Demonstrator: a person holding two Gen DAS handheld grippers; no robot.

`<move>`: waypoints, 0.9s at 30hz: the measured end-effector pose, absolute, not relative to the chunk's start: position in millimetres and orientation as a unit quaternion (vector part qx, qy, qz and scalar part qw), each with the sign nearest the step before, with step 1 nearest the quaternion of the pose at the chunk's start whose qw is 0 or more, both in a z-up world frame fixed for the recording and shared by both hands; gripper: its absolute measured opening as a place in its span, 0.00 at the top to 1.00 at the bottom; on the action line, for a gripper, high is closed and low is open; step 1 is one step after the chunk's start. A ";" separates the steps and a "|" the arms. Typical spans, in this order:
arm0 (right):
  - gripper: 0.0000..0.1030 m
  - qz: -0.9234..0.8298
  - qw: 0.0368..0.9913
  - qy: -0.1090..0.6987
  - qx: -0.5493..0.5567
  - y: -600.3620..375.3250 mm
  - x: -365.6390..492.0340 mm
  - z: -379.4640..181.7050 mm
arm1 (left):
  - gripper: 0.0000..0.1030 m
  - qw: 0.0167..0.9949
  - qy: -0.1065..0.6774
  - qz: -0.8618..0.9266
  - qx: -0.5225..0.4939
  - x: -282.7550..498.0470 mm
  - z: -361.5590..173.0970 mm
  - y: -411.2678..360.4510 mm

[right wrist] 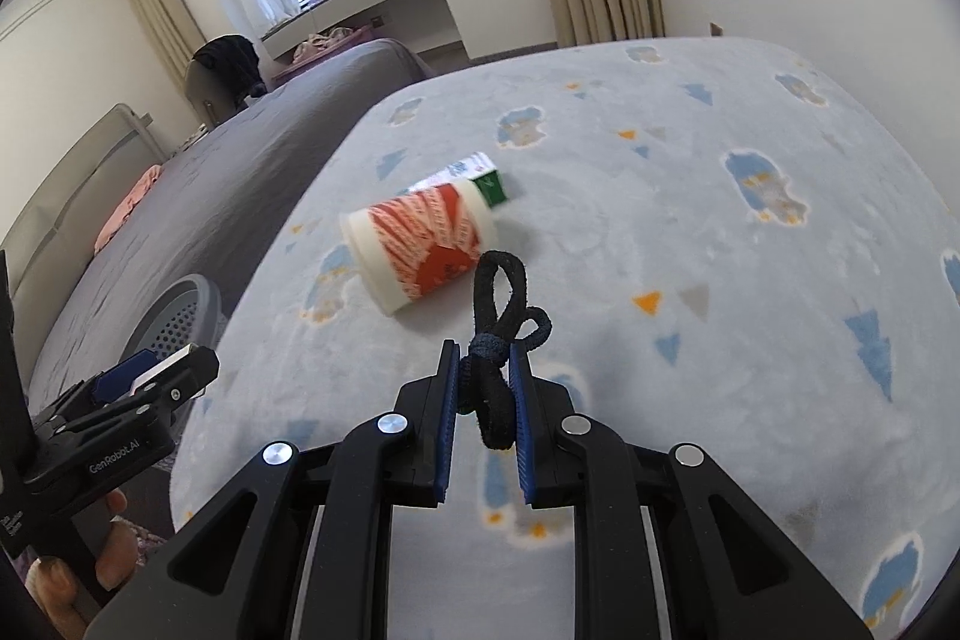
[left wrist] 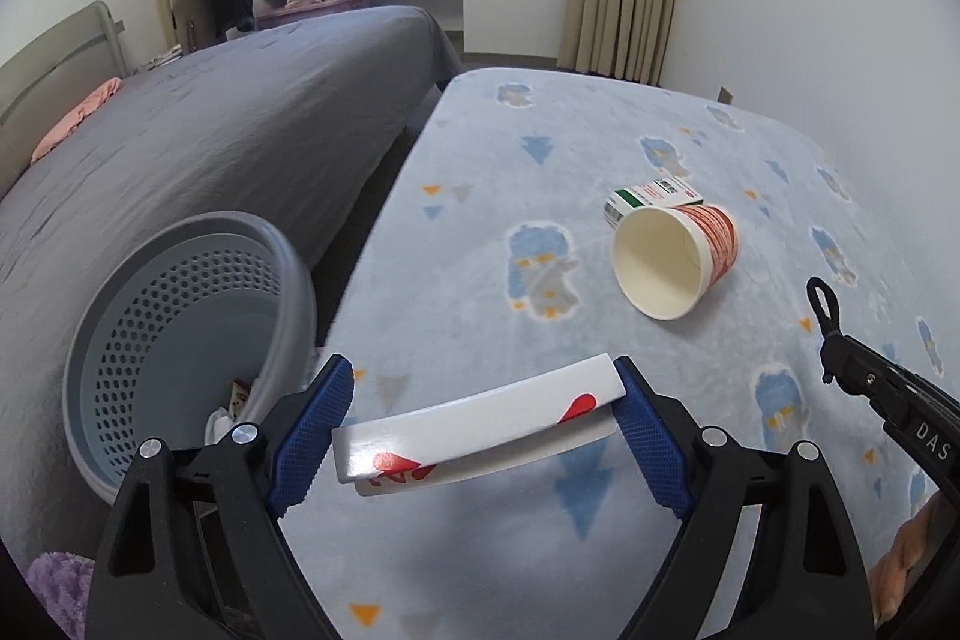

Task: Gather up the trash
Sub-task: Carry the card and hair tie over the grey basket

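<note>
My left gripper (left wrist: 480,370) is shut on a long white box with red hearts (left wrist: 480,424), its blue pads on the box's two ends, held above the blanket. Lower left stands a grey perforated basket (left wrist: 288,280) with some trash at its bottom. A red-and-white paper cup (left wrist: 672,256) lies on its side on the blanket, a small green-and-white carton (left wrist: 651,196) just behind it. My right gripper (right wrist: 485,349) is shut on a black looped hair tie (right wrist: 501,292), short of the cup (right wrist: 420,244) and the carton (right wrist: 480,172). The left gripper (right wrist: 174,364) shows at that view's left edge.
A light blue patterned blanket (left wrist: 600,130) covers the near bed. A grey bed (left wrist: 210,130) lies to the left across a narrow gap, where the basket (right wrist: 180,316) stands. Curtains, a window ledge and a chair are at the back. A hand (right wrist: 114,550) grips the left handle.
</note>
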State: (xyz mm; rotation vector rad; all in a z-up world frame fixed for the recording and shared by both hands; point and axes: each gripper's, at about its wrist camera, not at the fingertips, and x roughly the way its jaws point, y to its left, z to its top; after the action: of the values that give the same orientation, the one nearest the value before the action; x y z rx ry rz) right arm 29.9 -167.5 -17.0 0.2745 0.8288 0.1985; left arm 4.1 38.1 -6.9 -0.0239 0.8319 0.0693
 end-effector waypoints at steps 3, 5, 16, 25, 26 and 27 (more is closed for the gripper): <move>0.84 0.113 0.901 0.398 0.130 -147.7 30.6 -9.9 | 0.19 0.916 0.399 0.040 -0.017 -2.1 -2.2 56.0; 0.84 0.124 0.900 0.397 0.128 -134.5 31.5 -6.4 | 0.19 0.918 0.394 0.045 -0.019 -5.4 1.8 69.2; 0.84 0.198 0.887 0.407 0.089 -30.1 53.4 6.0 | 0.18 0.919 0.385 0.085 -0.029 -13.1 9.3 150.2; 0.84 0.252 0.873 0.414 0.056 49.5 72.9 4.5 | 0.18 0.914 0.384 0.126 -0.028 -15.1 5.9 212.3; 0.84 0.257 0.871 0.414 0.052 57.5 74.9 4.1 | 0.18 0.914 0.383 0.130 -0.027 -14.6 4.0 217.3; 0.84 0.261 0.870 0.415 0.049 63.7 76.4 3.8 | 0.18 0.913 0.384 0.132 -0.027 -13.7 2.4 221.2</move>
State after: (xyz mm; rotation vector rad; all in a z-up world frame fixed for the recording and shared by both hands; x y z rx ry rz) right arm 76.4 63.7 3.8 0.1021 0.8676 0.5468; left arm -13.7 221.2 2.4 -0.0558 0.7912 0.2729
